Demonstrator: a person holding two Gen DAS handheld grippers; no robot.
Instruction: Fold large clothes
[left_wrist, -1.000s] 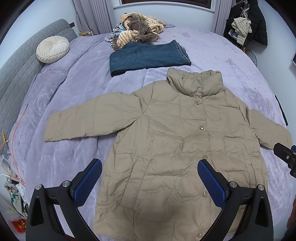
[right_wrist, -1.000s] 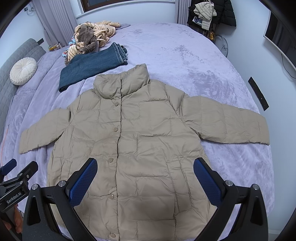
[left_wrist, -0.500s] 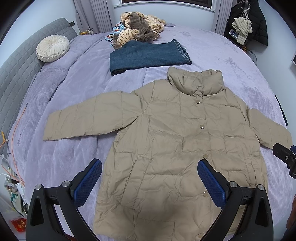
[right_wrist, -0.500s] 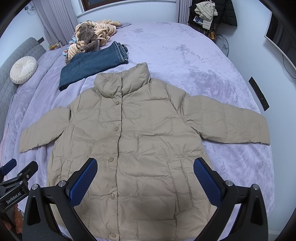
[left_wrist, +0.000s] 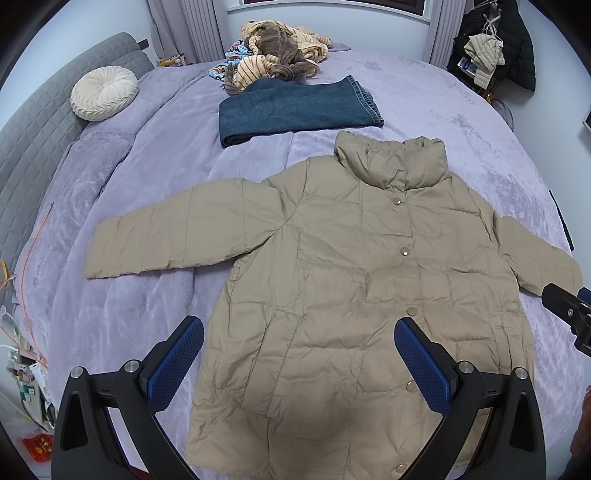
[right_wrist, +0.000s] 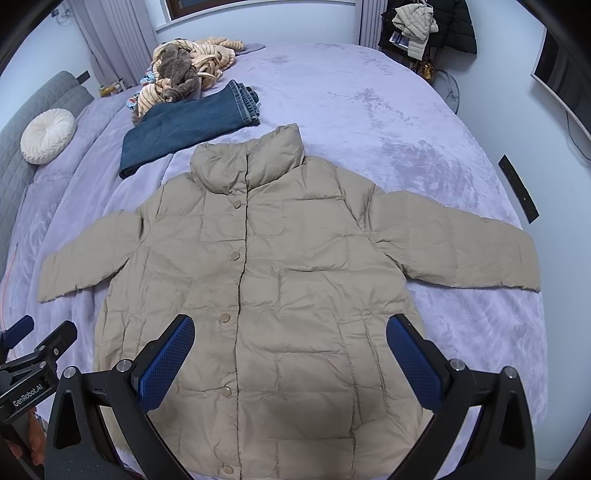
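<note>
On the bed (left_wrist: 461, 122), a jacket (left_wrist: 351, 295) lies spread flat.

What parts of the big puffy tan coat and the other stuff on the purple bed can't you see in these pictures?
- Puffy tan quilted coat: its bottom hem is cut off by the frame edge and the gripper fingers in both wrist views.
- Folded dark blue jeans: the far end is covered by the striped heap of clothes.
- Dark jackets hanging in the corner: too small and distorted to tell details.

Soft, even, cool light; faint shadow under the beige quilted puffer jacket (left_wrist: 351, 280); sharp centre, heavy fisheye bending, black vignetted corners.
</note>
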